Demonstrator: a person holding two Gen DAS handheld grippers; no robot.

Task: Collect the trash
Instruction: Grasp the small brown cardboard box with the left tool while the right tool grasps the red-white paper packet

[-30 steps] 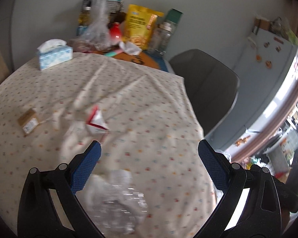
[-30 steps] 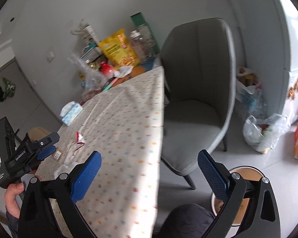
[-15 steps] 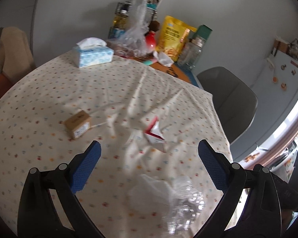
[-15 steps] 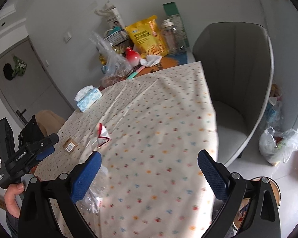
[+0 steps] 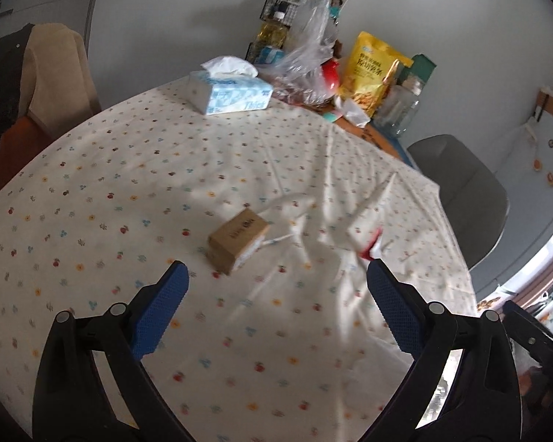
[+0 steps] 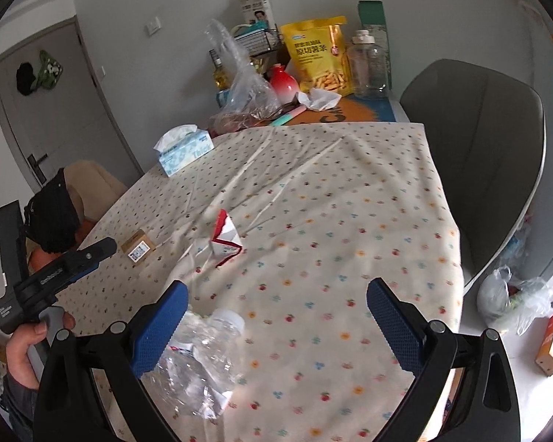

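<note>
Round table under a cream cloth dotted with small fruit prints [image 5: 136,169], carrying three loose pieces of trash. Largest: one crushed clear plastic bottle [image 6: 199,361], lying at the near edge right against the left finger of the right gripper [image 6: 274,326], long axis running roughly from that finger's base up and away toward the cap; hidden from the left wrist view. Next: one red-and-white crumpled carton [image 6: 225,240], mid-table, ahead of the right gripper and slightly left of its centre line; just off the right fingertip of the left gripper [image 5: 276,311]. Smallest: one brown cardboard box [image 5: 237,245], straight ahead of the left gripper, a little left of centre, long axis slanting up to the right. Both grippers spread wide, holding nothing. Left clearly nearer the box, right nearer the bottle; likely a short forward reach for either
</note>
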